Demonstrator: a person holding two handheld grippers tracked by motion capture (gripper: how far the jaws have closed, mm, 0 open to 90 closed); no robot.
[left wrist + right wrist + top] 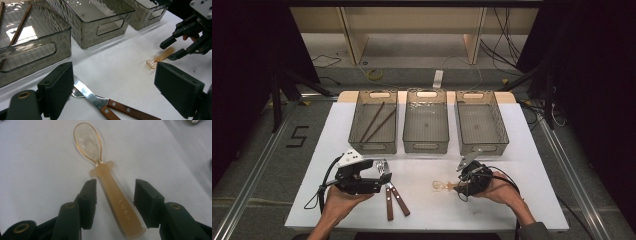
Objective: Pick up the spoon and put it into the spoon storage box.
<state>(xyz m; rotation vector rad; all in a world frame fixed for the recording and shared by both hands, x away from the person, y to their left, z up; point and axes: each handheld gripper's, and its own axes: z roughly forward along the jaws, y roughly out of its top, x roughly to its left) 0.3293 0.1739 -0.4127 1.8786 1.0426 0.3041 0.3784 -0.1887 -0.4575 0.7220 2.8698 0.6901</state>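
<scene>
A translucent amber spoon (443, 185) (160, 57) (113, 192) lies flat on the white tabletop (522, 200), bowl pointing away from my right gripper (460, 186) (169, 51) (115, 192). The gripper's jaws stand on either side of the spoon's handle with a gap on each side, so it is open. My left gripper (382, 179) (112, 85) is open just above two wooden-handled knives (390, 199) (91, 97) that lie crossed on the table, blades under its jaws.
Three grey see-through baskets stand in a row at the back: left (373, 146) (30, 50), middle (426, 146) (100, 32), right (482, 148) (147, 17). Brown chopsticks (377, 122) (20, 25) lie in the left one. The table's front edge is close to both hands.
</scene>
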